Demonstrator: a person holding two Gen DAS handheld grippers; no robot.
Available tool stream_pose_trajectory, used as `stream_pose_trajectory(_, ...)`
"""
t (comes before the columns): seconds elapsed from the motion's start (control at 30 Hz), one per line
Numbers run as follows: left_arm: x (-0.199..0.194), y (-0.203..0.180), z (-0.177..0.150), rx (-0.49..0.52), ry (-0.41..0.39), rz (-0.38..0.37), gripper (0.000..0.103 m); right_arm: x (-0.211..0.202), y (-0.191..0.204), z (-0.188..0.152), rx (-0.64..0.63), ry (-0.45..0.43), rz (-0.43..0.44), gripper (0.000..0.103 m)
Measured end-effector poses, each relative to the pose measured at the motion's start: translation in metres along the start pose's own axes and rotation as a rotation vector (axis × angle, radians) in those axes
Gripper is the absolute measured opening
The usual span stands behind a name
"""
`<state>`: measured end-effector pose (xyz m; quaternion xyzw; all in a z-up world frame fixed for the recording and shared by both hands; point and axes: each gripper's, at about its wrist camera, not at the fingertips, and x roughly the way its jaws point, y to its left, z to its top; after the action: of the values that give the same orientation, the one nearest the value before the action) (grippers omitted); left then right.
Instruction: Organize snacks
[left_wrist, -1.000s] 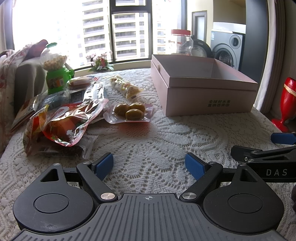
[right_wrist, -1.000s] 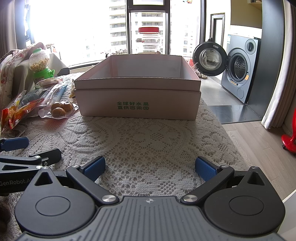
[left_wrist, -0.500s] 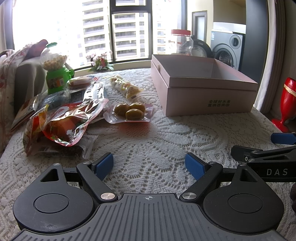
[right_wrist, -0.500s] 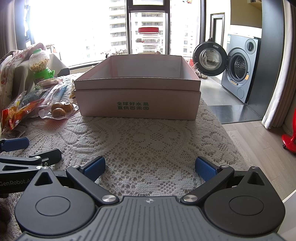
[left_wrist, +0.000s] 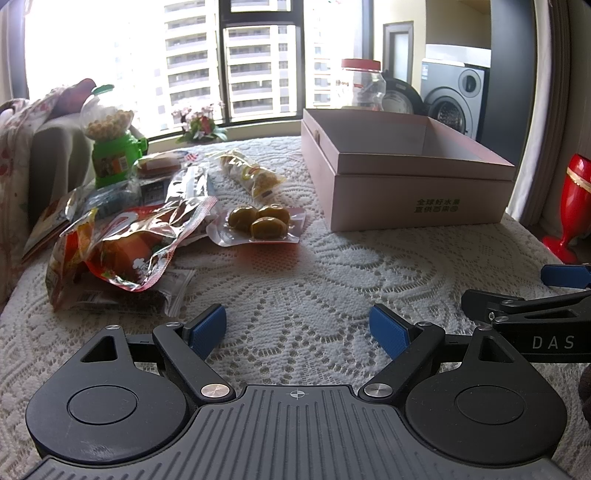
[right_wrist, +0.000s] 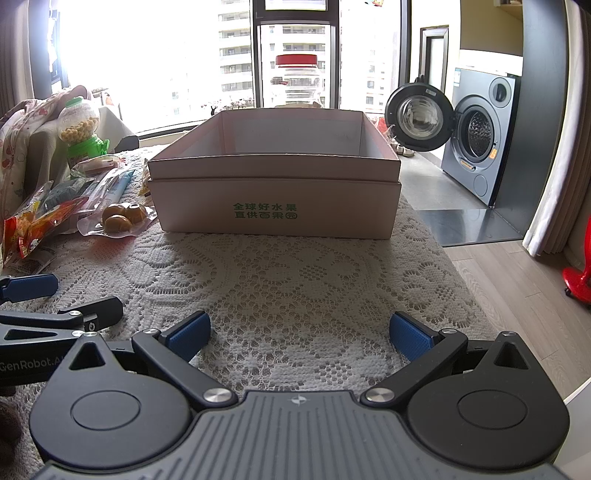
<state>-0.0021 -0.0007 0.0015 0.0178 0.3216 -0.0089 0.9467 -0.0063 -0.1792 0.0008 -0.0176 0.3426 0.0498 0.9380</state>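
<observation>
A pink open box (left_wrist: 402, 162) (right_wrist: 275, 195) with green lettering stands on the lace-covered table, and it looks empty inside. To its left lies a heap of snack packets: a clear pack of three green-brown balls (left_wrist: 258, 223) (right_wrist: 120, 218), a red-orange bag (left_wrist: 125, 240) (right_wrist: 40, 221), a yellow-sweet packet (left_wrist: 251, 173) and a green candy dispenser (left_wrist: 110, 144) (right_wrist: 83, 133). My left gripper (left_wrist: 297, 325) hovers low over the cloth, open and holding nothing, short of the packets. My right gripper (right_wrist: 299, 330) is open and holds nothing, facing the box front.
A red-lidded clear jar (right_wrist: 297, 81) stands behind the box. A cloth-draped chair (left_wrist: 33, 147) is at the left edge. The table's right edge drops to a wood floor with a washing machine (right_wrist: 476, 147) and a red object (left_wrist: 569, 206).
</observation>
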Motion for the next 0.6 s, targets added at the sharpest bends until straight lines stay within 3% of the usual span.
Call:
stream_pose_trajectory(0.2,0.0,0.0,0.0,-0.005,0.0,-0.007,0.089,0.001,-0.001,-0.001,-0.006,0.009,0.011,0.103)
stream_pose_trajectory(0.33,-0.001,0.008,0.005,-0.016,0.026,-0.068,0.089,0.007,0.0,0.013,-0.032,0.113,0.026,0.103)
stream_pose_trajectory(0.47,-0.007,0.045,0.022,-0.136,0.072,-0.196,0.082,0.014,0.002,0.025,-0.037,0.215,0.022,0.103)
stream_pose_trajectory(0.57,-0.021,0.08,0.038,-0.178,0.021,-0.187,0.081,0.02,0.007,0.035,-0.056,0.274,0.012,0.103)
stream_pose_trajectory(0.6,-0.025,0.095,0.044,-0.187,0.001,-0.171,0.081,0.021,0.011,0.04,-0.085,0.288,0.026,0.097)
